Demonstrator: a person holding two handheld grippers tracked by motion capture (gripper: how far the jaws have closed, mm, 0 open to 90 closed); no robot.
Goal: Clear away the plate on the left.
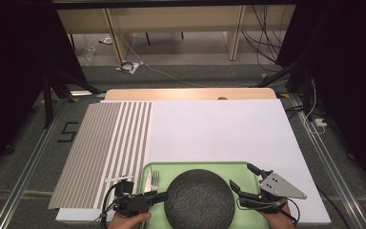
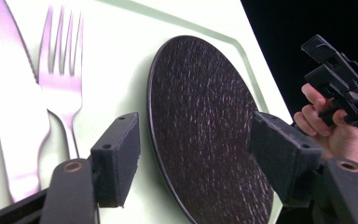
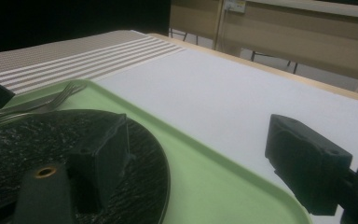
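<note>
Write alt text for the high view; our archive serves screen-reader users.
A dark round plate sits on a green tray, with a fork beside it. The left gripper and right gripper, both open, flank the plate.

We find no readable text, label, brand, number or sign on the plate (image 1: pixel 199 199), tray (image 1: pixel 196 165), fork (image 1: pixel 155 180), mat (image 1: pixel 100 148) or either gripper.
</note>
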